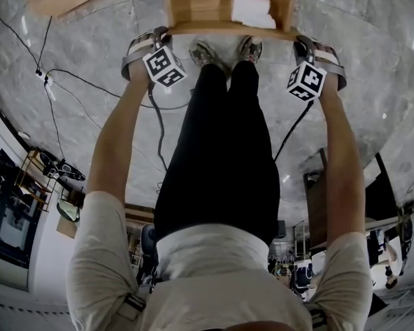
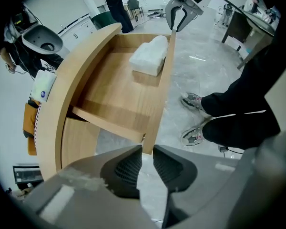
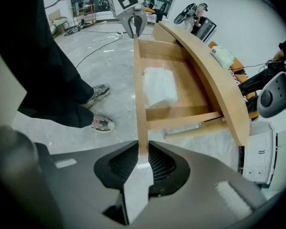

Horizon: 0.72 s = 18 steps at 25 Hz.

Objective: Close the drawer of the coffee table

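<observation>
Both hand-held grippers clamp the front panel (image 3: 140, 94), right hand-held gripper (image 3: 142, 147) at one end, left hand-held gripper (image 2: 147, 149) at the other. Curved surface (image 3: 231, 109) overhangs the pulled-out drawer (image 3: 190, 92), a white bundle (image 3: 158, 87) inside.

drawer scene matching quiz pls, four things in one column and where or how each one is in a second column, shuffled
Column one
1. drawer
2. white bundle
3. right gripper
4. shoes

Column two
a. standing on the grey floor
b. pulled out of the table
c. closed on one end of the front panel
d. lying inside the drawer

Pairs: 1-b, 2-d, 3-c, 4-a
</observation>
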Tool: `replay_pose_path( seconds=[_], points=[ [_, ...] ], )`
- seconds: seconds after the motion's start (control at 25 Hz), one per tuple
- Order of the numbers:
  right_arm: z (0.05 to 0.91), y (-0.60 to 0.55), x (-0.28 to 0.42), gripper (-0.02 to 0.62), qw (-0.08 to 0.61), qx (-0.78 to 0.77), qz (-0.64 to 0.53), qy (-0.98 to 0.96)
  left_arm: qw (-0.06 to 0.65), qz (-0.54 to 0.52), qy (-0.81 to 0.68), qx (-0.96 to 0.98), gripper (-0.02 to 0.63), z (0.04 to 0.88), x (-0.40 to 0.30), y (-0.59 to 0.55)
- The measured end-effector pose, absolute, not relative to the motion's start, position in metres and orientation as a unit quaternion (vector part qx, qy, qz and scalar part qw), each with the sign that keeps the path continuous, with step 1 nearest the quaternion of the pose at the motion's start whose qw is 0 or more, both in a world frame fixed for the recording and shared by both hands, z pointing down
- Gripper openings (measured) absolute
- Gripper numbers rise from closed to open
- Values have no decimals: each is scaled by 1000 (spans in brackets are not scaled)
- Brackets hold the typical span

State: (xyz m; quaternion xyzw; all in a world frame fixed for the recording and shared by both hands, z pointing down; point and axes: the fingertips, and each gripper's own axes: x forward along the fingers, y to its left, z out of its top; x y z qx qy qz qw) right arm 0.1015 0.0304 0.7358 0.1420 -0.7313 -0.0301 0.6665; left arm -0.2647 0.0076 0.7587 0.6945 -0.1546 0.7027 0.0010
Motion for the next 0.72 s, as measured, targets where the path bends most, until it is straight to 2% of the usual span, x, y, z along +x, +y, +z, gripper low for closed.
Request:
replay_pose_path(
  seconds=[0.72],
  points=[
    [719, 24, 103, 71, 657, 119, -26, -744, 35, 712, -172, 679, 100, 740, -267, 4]
  ],
)
